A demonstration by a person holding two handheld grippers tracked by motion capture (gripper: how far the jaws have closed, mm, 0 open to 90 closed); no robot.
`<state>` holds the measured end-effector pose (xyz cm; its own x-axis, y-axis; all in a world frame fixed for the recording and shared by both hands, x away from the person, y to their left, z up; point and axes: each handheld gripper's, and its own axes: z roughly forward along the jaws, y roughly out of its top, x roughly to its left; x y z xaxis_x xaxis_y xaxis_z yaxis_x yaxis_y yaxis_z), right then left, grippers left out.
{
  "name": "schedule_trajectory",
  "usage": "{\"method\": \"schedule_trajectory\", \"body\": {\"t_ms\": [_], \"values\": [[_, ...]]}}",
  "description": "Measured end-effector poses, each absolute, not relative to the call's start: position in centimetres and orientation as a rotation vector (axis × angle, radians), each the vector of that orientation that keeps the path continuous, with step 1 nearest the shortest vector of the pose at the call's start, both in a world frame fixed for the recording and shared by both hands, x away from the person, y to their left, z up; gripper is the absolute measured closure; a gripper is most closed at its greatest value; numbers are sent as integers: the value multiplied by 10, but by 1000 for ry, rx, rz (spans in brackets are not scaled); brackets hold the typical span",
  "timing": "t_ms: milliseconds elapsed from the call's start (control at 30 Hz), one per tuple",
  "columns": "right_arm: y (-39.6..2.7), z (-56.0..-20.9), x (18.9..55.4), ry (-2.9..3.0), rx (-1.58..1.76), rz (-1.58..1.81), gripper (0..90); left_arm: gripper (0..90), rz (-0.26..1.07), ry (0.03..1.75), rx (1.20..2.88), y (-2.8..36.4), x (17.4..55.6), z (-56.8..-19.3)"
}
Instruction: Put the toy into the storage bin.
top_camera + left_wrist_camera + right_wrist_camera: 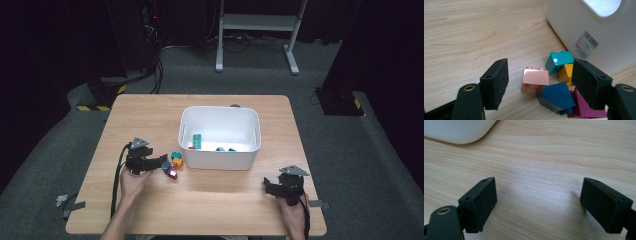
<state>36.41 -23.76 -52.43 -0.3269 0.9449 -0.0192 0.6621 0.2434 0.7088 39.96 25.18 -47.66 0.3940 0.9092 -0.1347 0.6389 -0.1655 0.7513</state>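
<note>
A small heap of toy bricks lies against the front left corner of the white bin (220, 161): a pink one (535, 77), a teal one (560, 58), a yellow one (565, 72), a dark blue one (557, 96) and a magenta one (584, 108). My left gripper (161, 161) is low over this heap, open, its jaws straddling the pink and blue bricks (540, 72) without pressing on either. The right pad stands close beside the yellow and magenta bricks. My right gripper (269, 186) rests near the table's front right, open, with bare wood between its jaws (537, 192).
Inside the bin are a green brick (197, 141) and some teal pieces (220, 148). The bin wall (599, 30) with a barcode label rises just right of the heap. A bin corner (456, 130) lies far ahead of the right gripper. The wooden table (150, 115) ends close behind both hands.
</note>
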Motion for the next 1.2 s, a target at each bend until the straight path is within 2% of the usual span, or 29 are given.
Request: {"method": "schedule_trajectory", "body": {"t_ms": [300,1200], "values": [[-238,-524,364,2075,1465,846,138,413,455,1326,1923,245,407,-487],[-238,-524,364,2075,1465,846,138,547,442,1355,1957,240,416,-499]]}}
